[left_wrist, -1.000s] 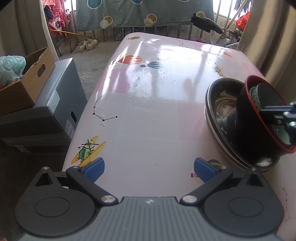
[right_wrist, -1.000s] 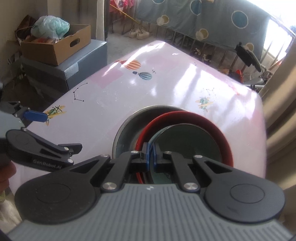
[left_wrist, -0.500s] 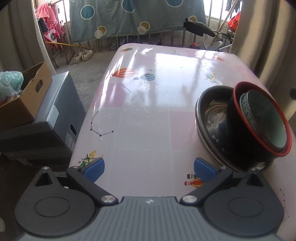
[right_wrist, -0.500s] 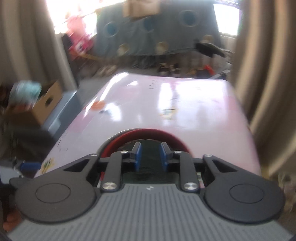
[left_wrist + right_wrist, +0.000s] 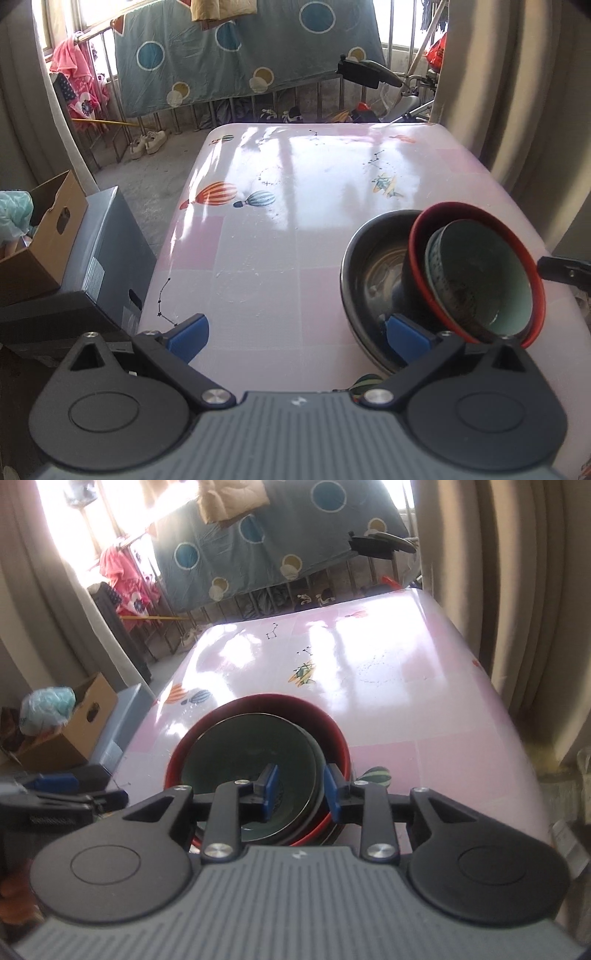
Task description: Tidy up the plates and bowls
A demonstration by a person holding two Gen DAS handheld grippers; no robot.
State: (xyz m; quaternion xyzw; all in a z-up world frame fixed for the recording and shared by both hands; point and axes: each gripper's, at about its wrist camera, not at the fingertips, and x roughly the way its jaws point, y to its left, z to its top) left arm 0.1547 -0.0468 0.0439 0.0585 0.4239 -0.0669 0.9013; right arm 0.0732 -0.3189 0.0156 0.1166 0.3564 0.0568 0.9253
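Note:
On the pink table [image 5: 266,236] stands a metal bowl [image 5: 373,273]. A red-rimmed black bowl [image 5: 416,236] leans tilted inside it, and a teal bowl [image 5: 480,280] is nested in that. My right gripper [image 5: 301,792] sits at the near rims of the teal bowl [image 5: 251,753] and red bowl [image 5: 266,703]. Its jaws are opening, with the teal bowl's rim between the blue pads, which do not press on it. My left gripper [image 5: 295,332] hovers open and empty above the table, left of the bowls.
A cardboard box [image 5: 40,240] sits on a grey case [image 5: 110,243] off the table's left edge. Curtains [image 5: 517,110] hang close on the right. A railing with a spotted blue sheet [image 5: 240,55] stands beyond the far edge.
The right gripper, shut on the bowls' rims a second ago, has parted its jaws and rolled. The left gripper has risen and drawn back. The bowls stay tilted in the metal bowl.

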